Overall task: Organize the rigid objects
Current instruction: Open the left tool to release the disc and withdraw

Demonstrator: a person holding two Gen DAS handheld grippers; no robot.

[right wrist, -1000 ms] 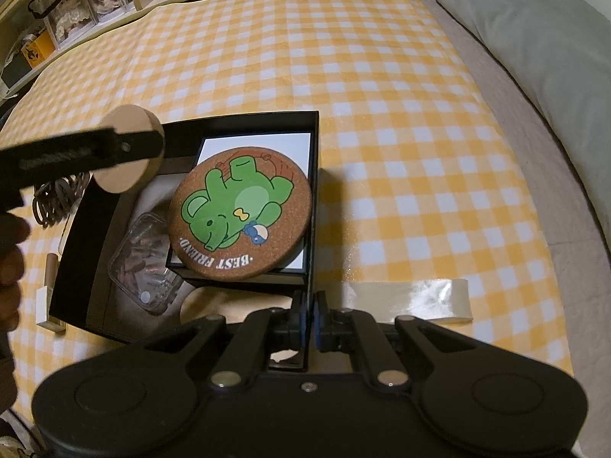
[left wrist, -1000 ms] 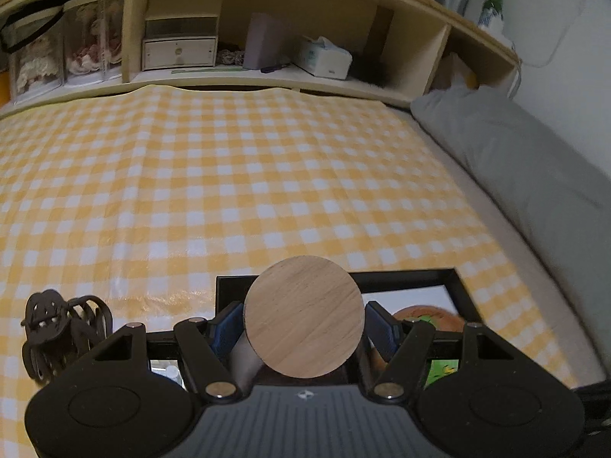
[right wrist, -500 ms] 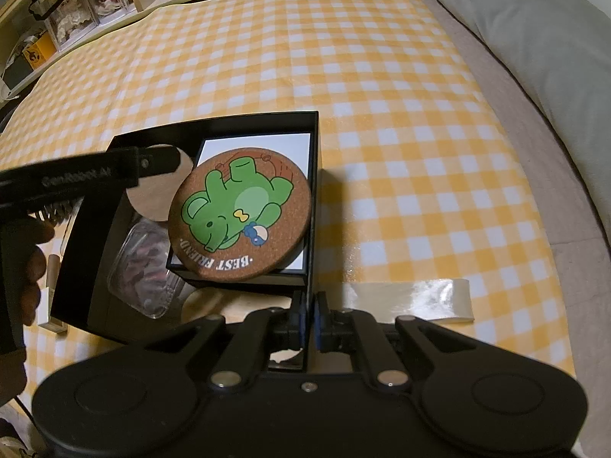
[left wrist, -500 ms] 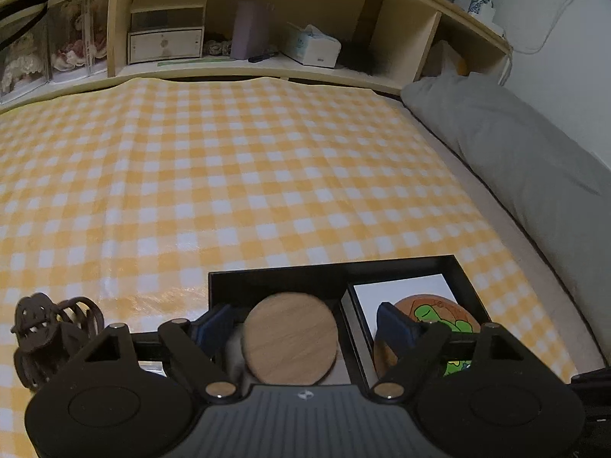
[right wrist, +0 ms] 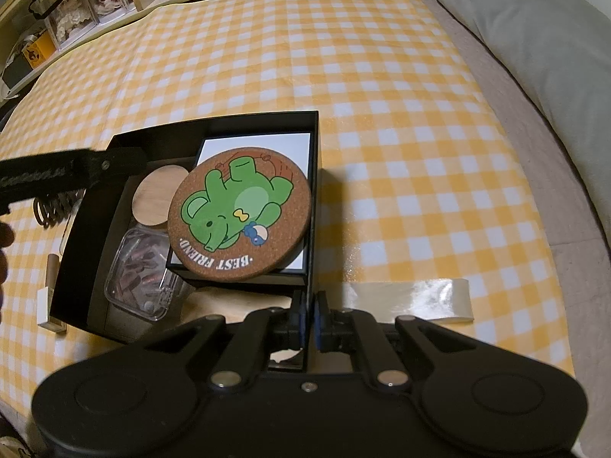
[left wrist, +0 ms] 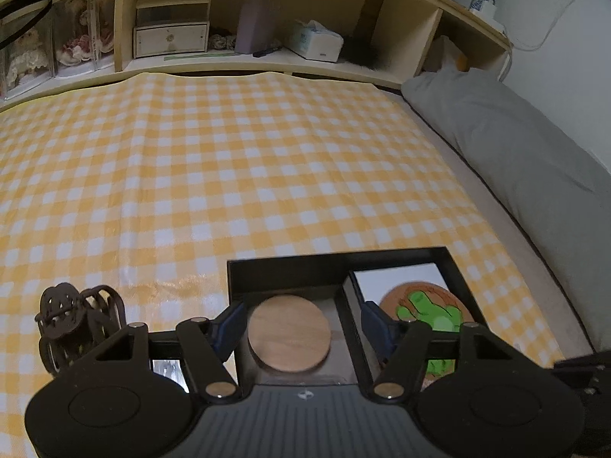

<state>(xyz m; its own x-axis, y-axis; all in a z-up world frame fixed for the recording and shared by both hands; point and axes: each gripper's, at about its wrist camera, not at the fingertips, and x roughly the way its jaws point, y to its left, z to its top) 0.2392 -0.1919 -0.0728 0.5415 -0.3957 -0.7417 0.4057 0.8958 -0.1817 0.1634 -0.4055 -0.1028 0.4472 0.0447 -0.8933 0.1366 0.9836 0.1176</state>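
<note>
Pinching the near wall of the black box [right wrist: 311, 206] at its near right corner, right gripper [right wrist: 308, 322] sitting with blue pads pressed tight on the thin wall, just as a second ago. Lying flat now in the box's left compartment, wooden disc [left wrist: 289, 333], no longer clamped: a second ago gripped upright between the left gripper's pads and raised above the box; half a second ago lowered with the pads already parting. Standing wide apart now, left gripper [left wrist: 301, 326], blue fingertips [left wrist: 229, 328] clear of the disc on either side, holding nothing. Seen from the right wrist, resting partly tucked under the rim of the cork coaster [right wrist: 242, 212], same disc [right wrist: 156, 194], toward the far left part of the box, with a clear plastic case [right wrist: 139, 273] of dark reddish pieces lying nearer in the same compartment. Remaining unmoved on the white insert in the right compartment, coaster bearing a green bear and the words "BEST FRIEND". Lying just right of the box on the yellow checked cloth [right wrist: 382, 114], strip of clear tape [right wrist: 412, 297], unchanged. Sitting off the box's left side, dark openwork hair claw [left wrist: 76, 324]. Stretching along the cloth's right edge, grey pillow [left wrist: 508, 137]; running along its far edge, wooden shelf [left wrist: 267, 61] with small boxes and a tissue pack.
</note>
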